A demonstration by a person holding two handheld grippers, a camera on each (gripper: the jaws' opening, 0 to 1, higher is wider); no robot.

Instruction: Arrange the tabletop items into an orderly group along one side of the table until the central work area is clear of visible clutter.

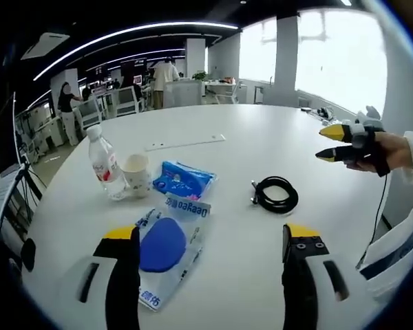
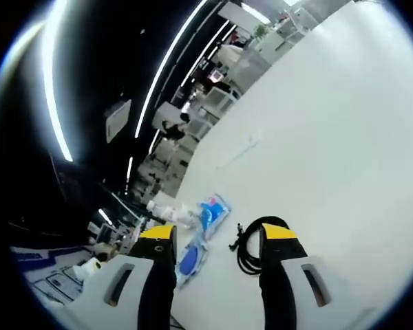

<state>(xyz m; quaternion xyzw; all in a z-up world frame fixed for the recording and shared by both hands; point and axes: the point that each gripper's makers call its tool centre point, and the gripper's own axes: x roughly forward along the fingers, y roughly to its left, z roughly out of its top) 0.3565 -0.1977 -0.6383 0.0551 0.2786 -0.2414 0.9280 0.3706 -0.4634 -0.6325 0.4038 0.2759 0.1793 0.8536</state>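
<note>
On the white round table [image 1: 261, 137] stand a clear water bottle [image 1: 104, 162] and a paper cup [image 1: 137, 173], side by side at the left. Beside them lies a blue tissue pack [image 1: 184, 180]. A clear packet holding a blue disc [image 1: 163, 246] lies nearest, just ahead of my open left gripper [image 1: 210, 234]. A coiled black cable [image 1: 275, 194] sits to the right. My right gripper [image 1: 328, 144] hovers open above the table's right side, held by a gloved hand. In the tilted right gripper view, my right gripper [image 2: 219, 237] is open above the cable [image 2: 250, 249], tissue pack [image 2: 212, 210] and packet [image 2: 190, 261].
A thin white strip [image 1: 186, 143] lies farther back on the table. The table's far half is bare white surface. Beyond it are office chairs, desks and standing people [image 1: 67, 110]. A cord runs down from the gloved hand at the right edge.
</note>
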